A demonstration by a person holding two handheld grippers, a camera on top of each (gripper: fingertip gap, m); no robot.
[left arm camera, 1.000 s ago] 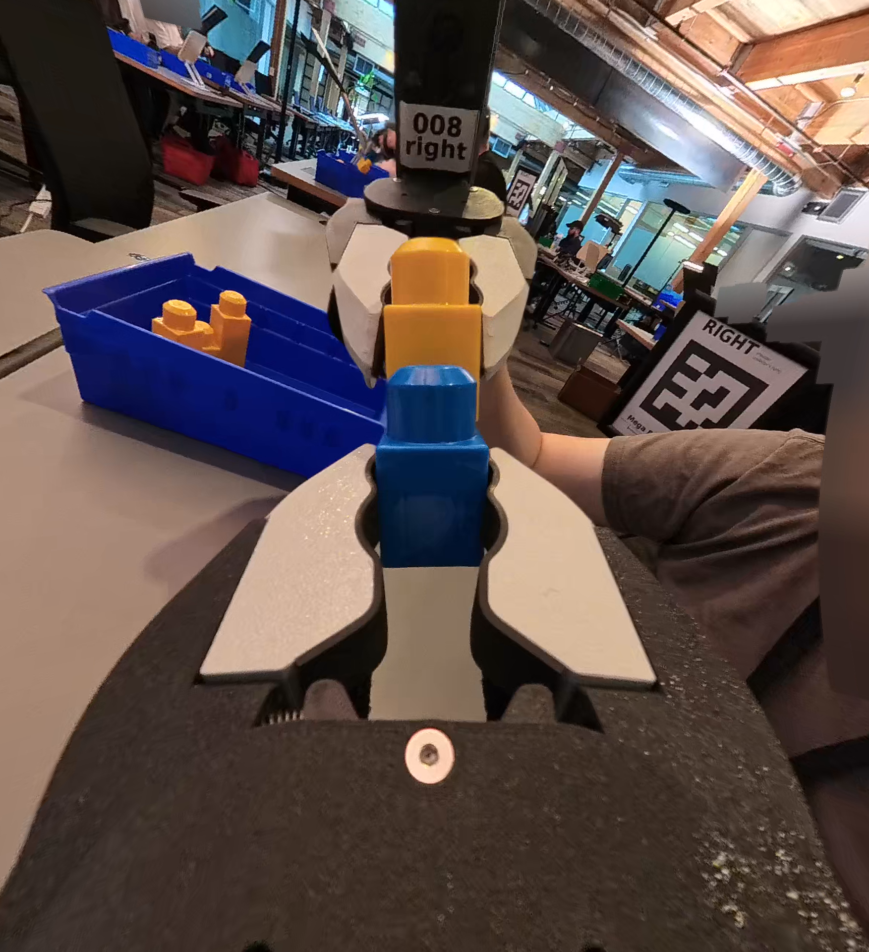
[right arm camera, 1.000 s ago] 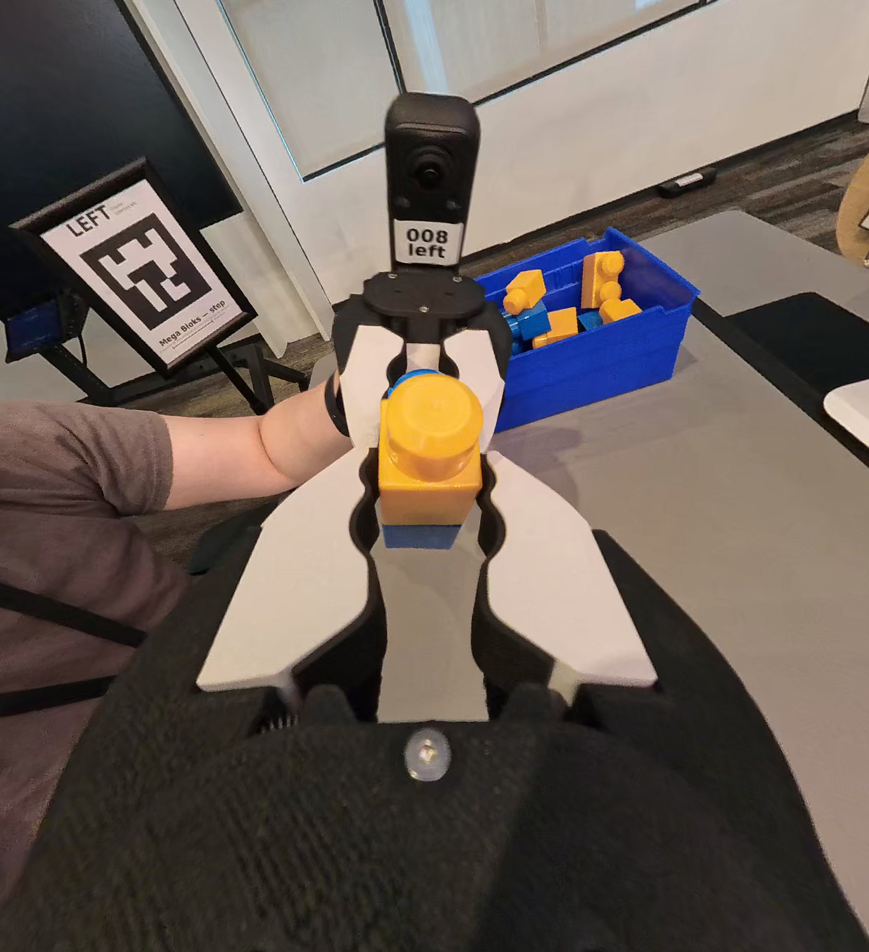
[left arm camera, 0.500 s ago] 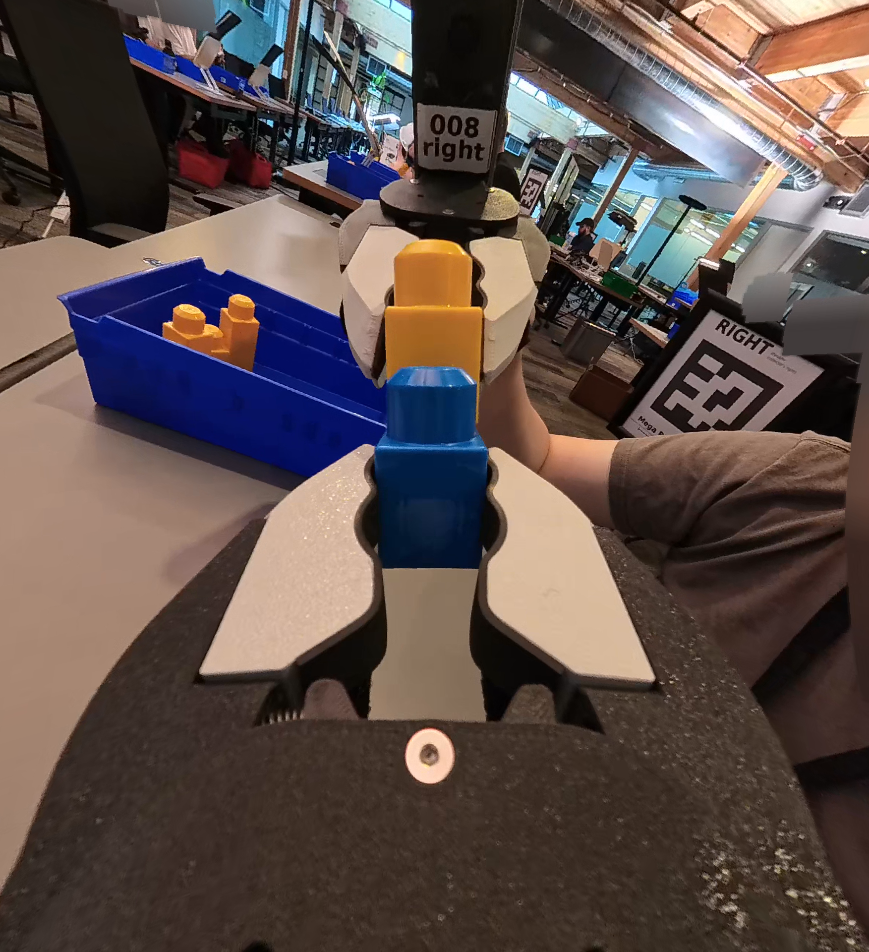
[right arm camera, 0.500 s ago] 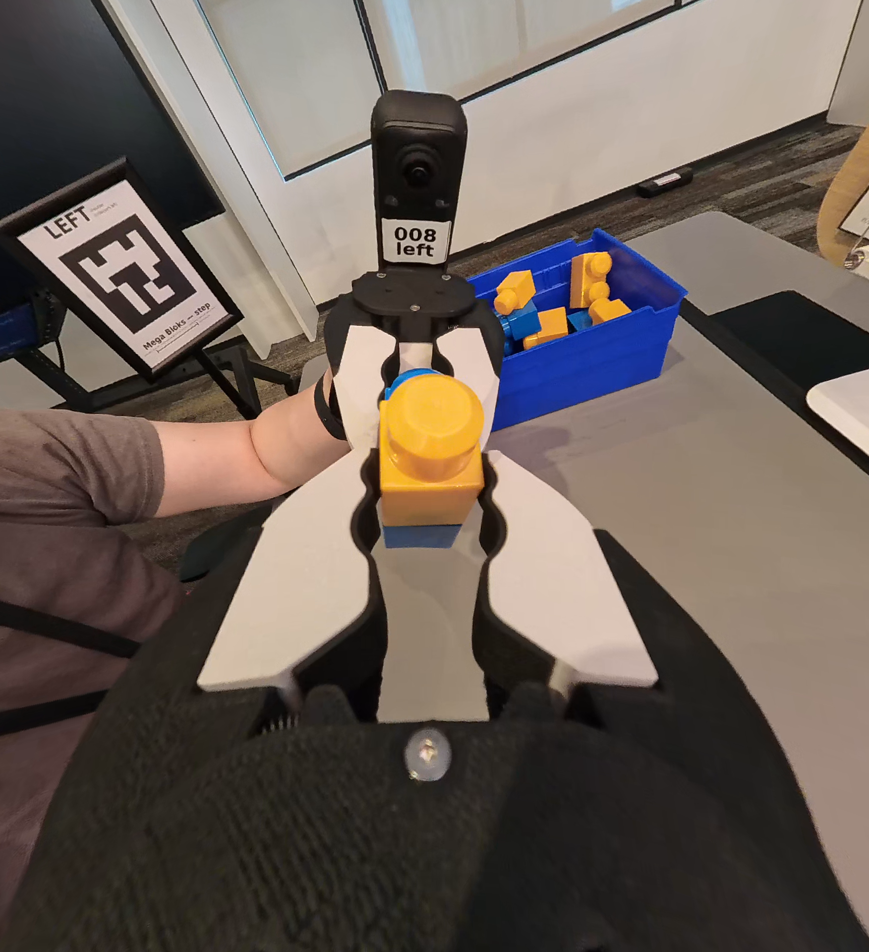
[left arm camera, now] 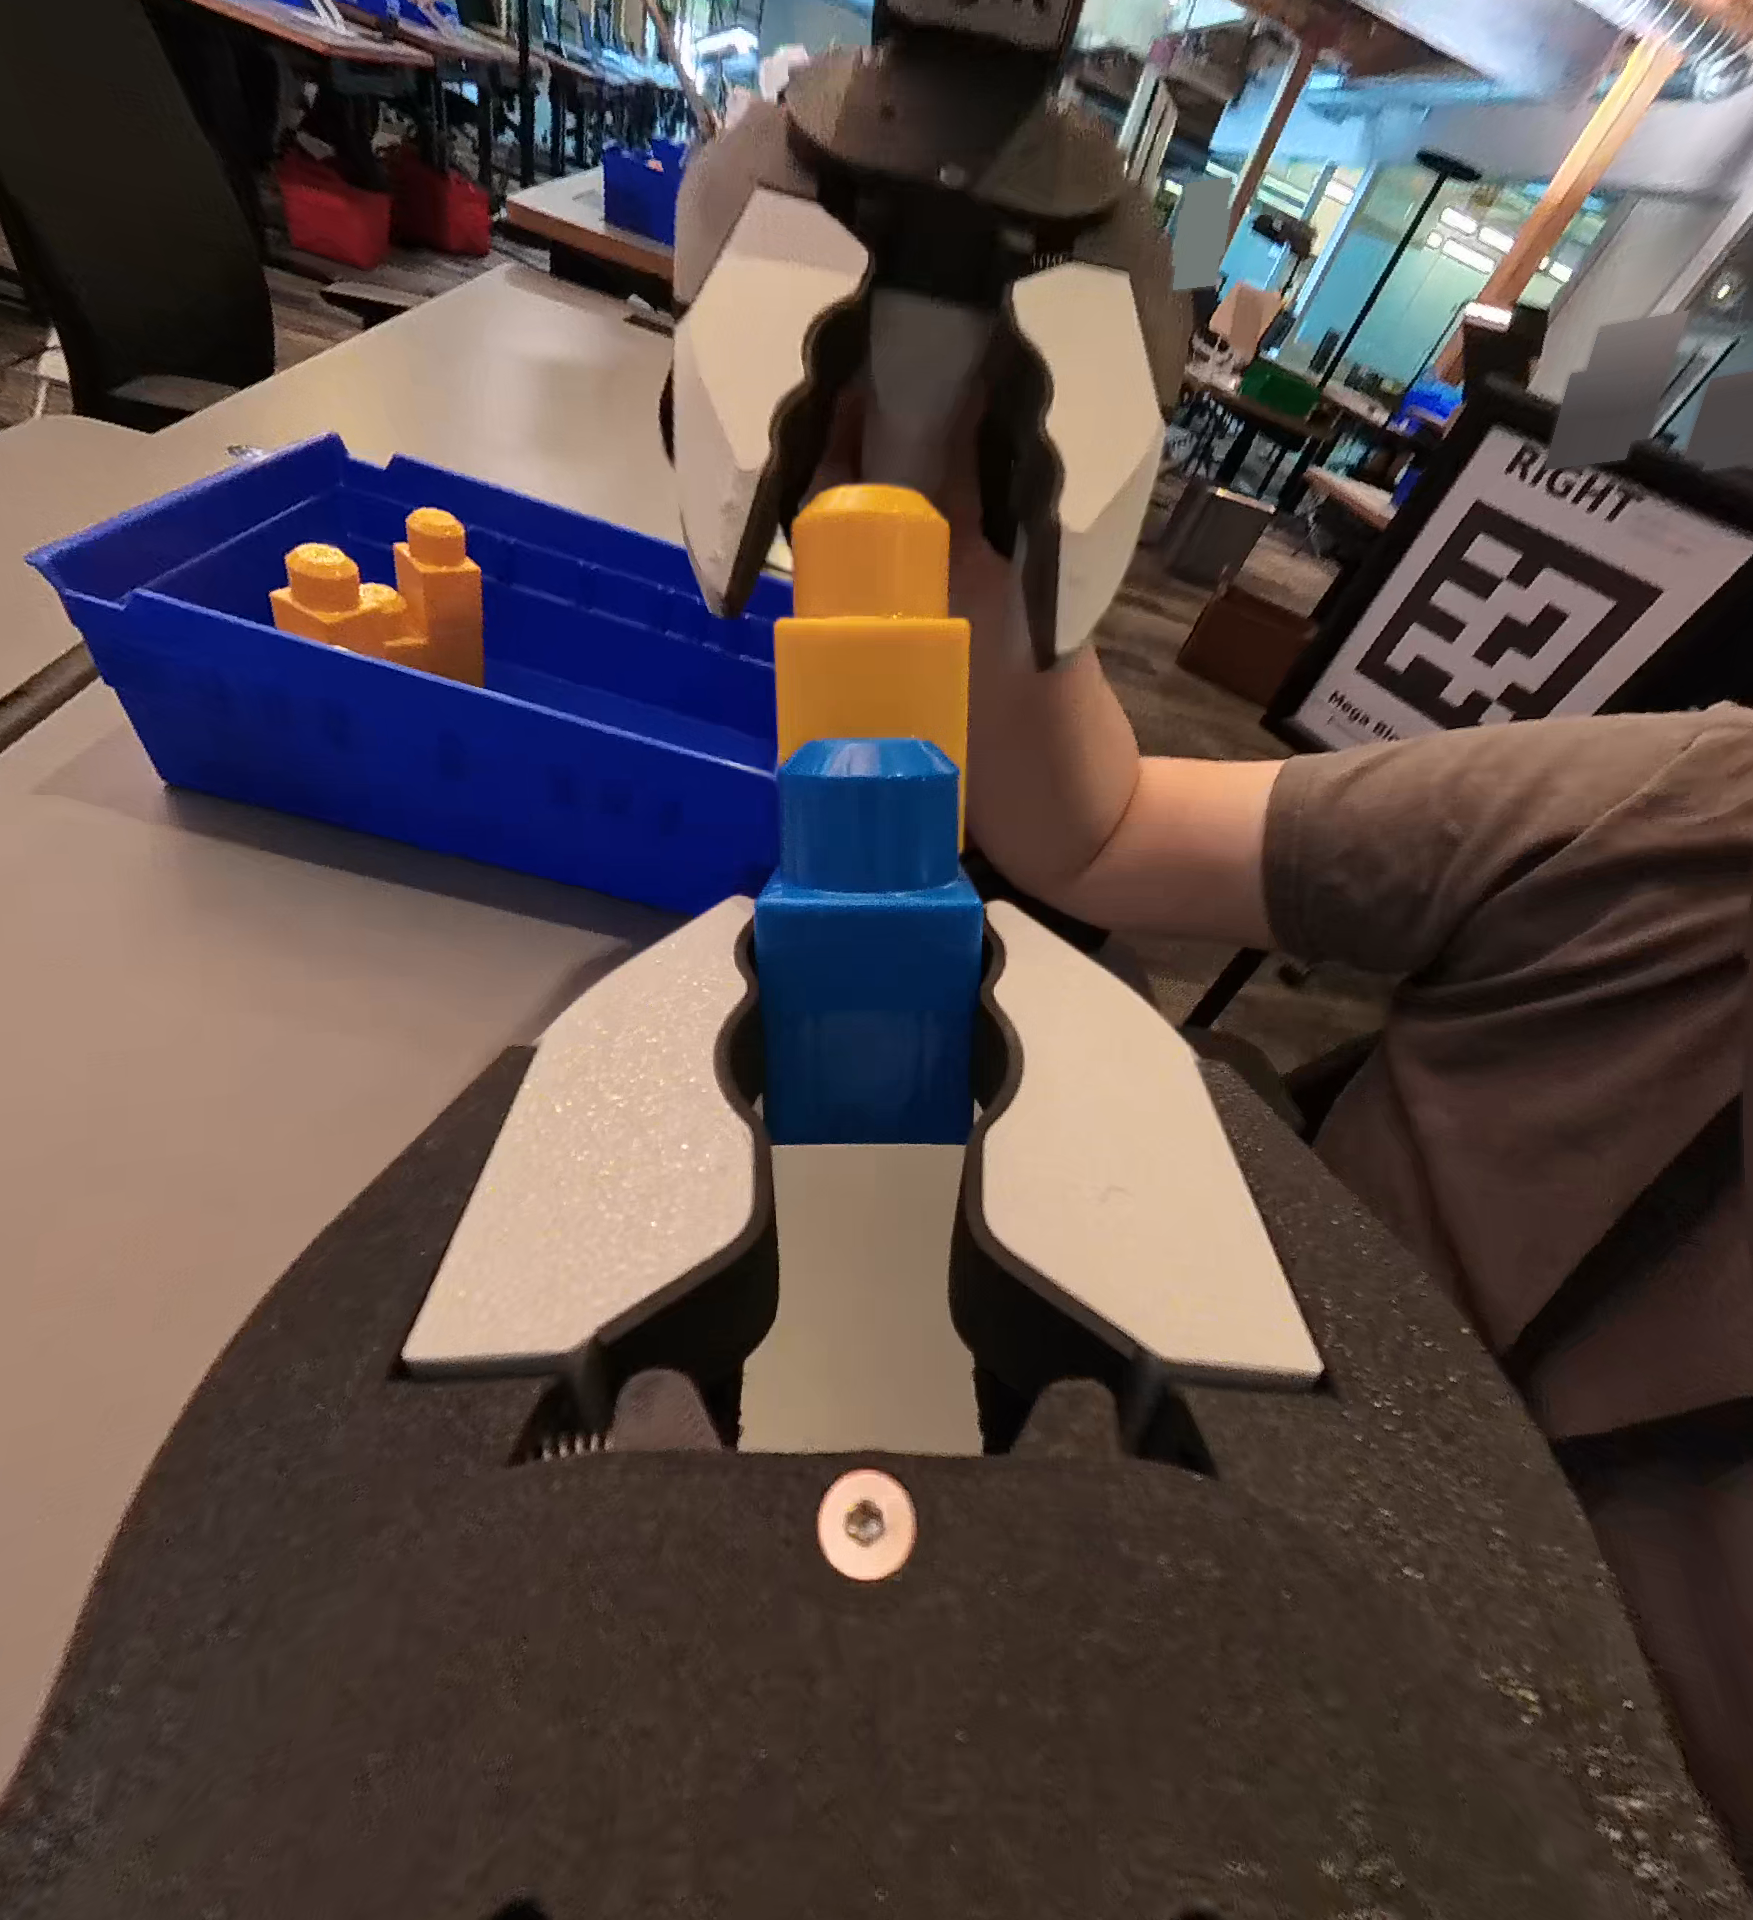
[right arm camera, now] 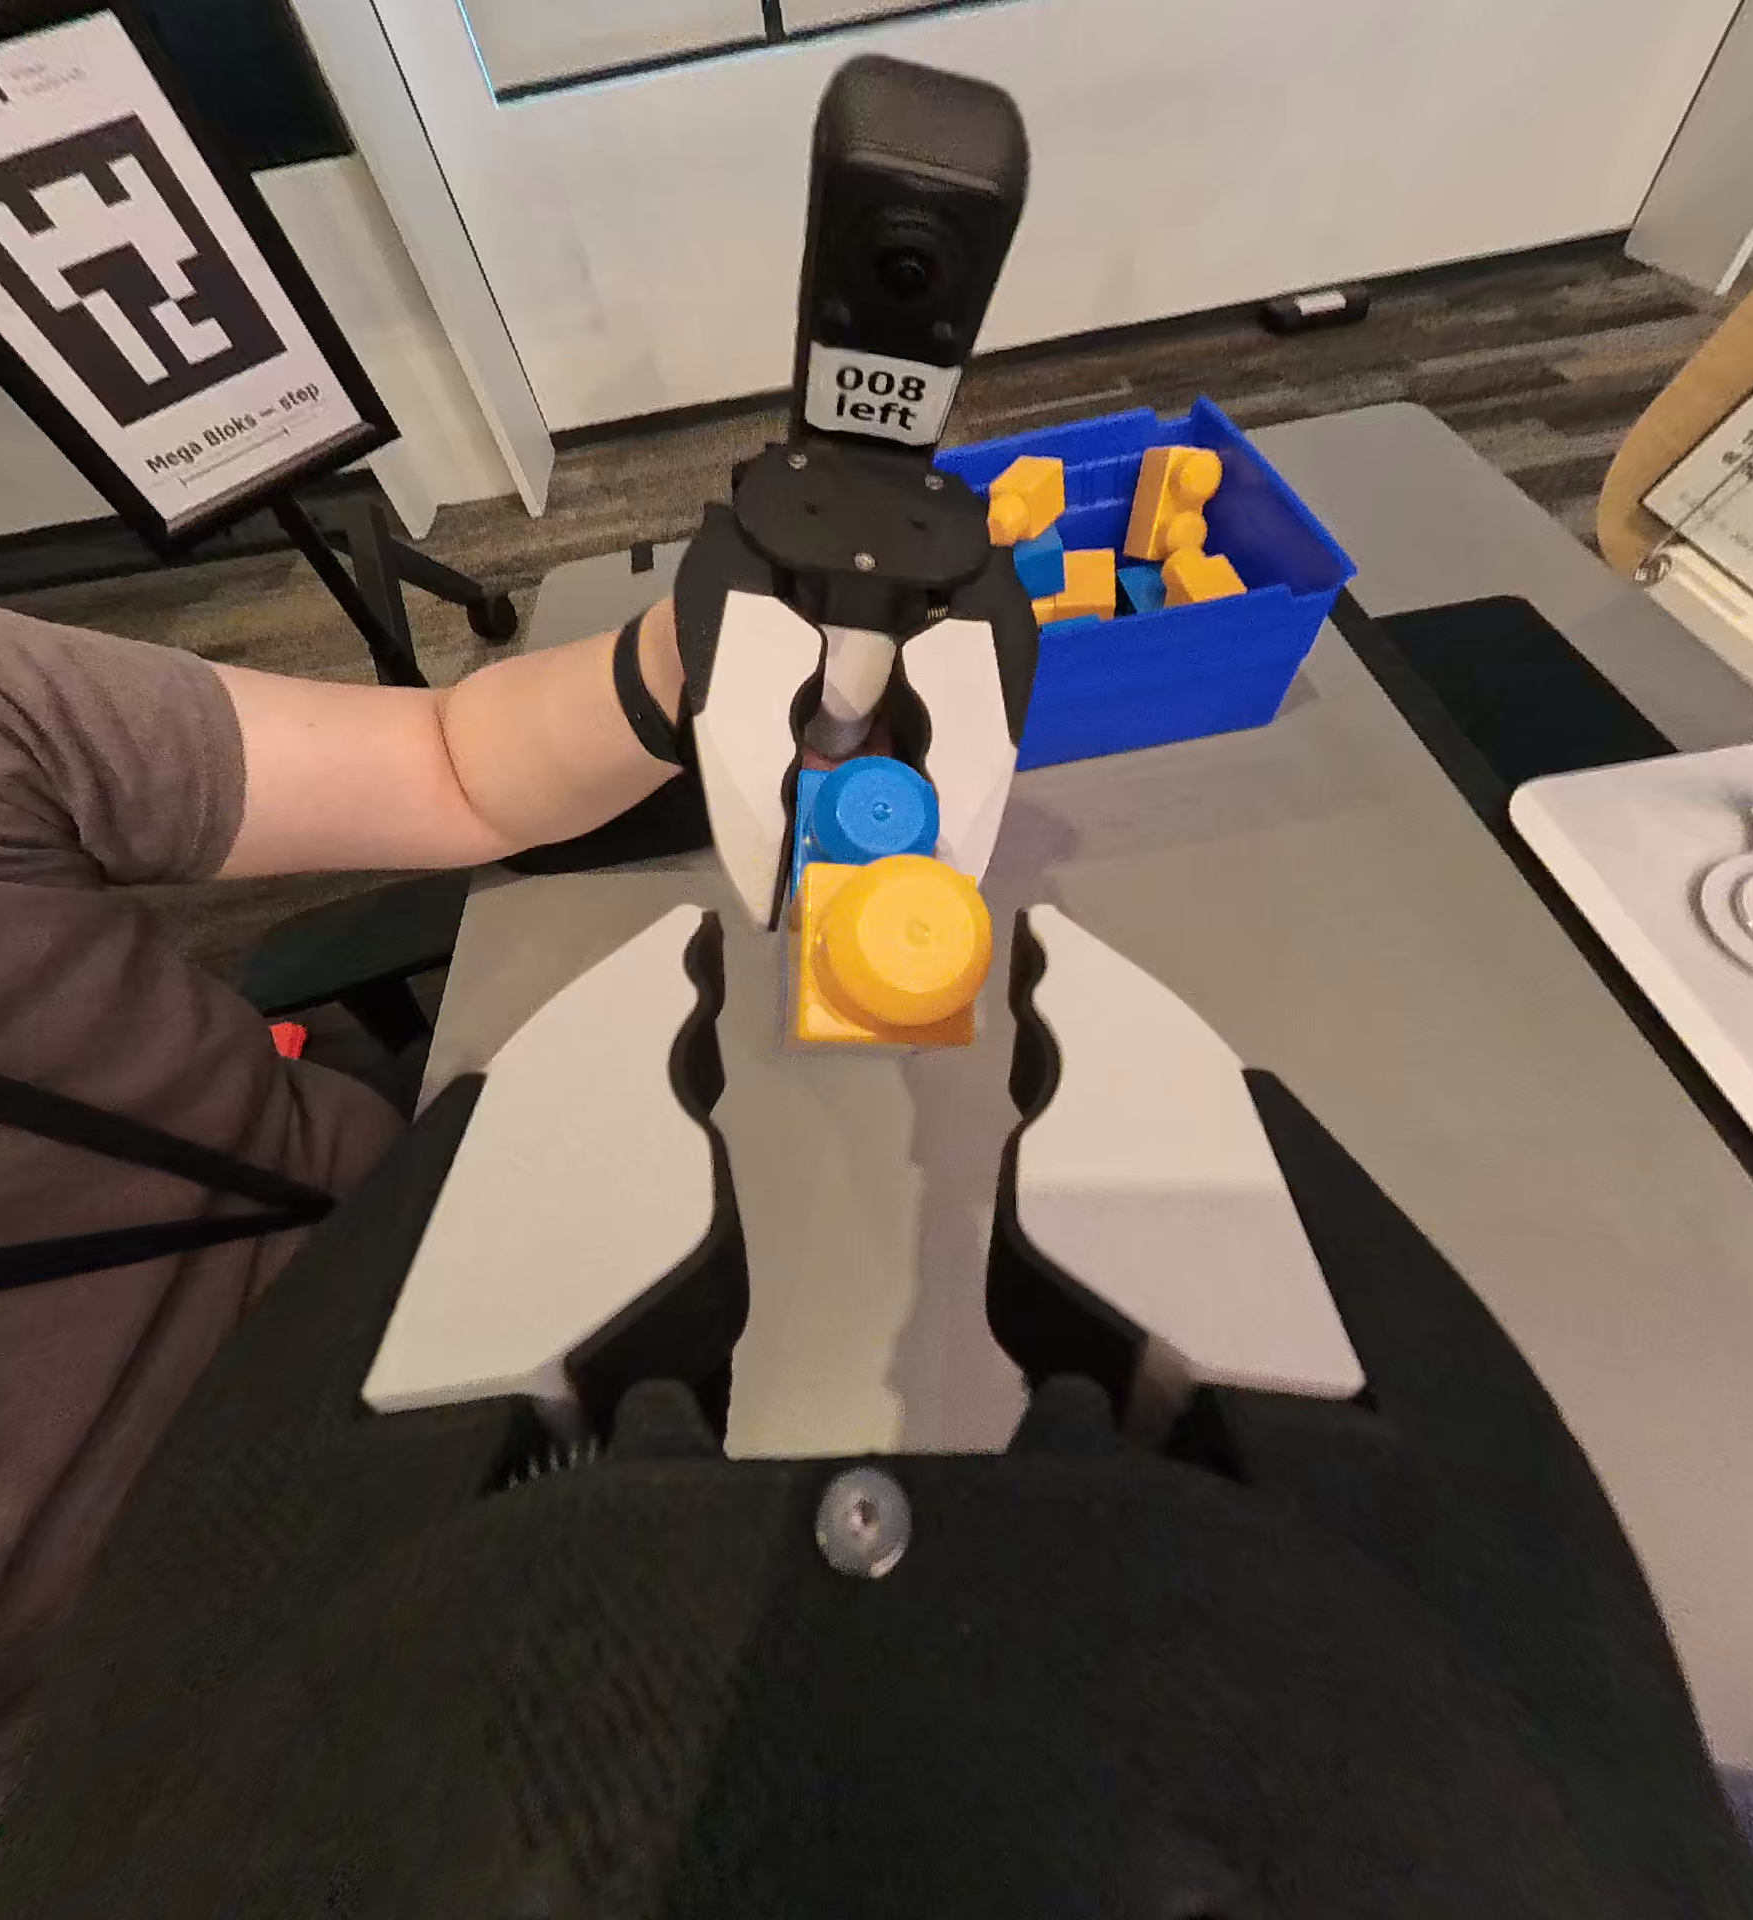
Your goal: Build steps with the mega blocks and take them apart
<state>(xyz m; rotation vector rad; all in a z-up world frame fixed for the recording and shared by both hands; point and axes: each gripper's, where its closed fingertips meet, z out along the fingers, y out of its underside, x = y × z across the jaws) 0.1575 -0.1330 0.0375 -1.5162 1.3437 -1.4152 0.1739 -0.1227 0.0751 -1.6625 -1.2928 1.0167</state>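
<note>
- Mega blocks: blue block point(left arm camera: 867, 997) clenched in the left gripper point(left arm camera: 867, 1029), yellow block point(left arm camera: 870, 665) stuck on it, held above the table point(left arm camera: 176, 1039).
- Right gripper point(right arm camera: 867, 997) jaws are spread, gripping nothing.
- Risk: yellow's only press-fit, so a bump could pop it off.

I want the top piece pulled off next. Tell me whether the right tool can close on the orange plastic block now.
Probably yes. The right tool is open with the orange plastic block between its tips, nothing between them, while the left tool grips only the blue plastic block.
</note>
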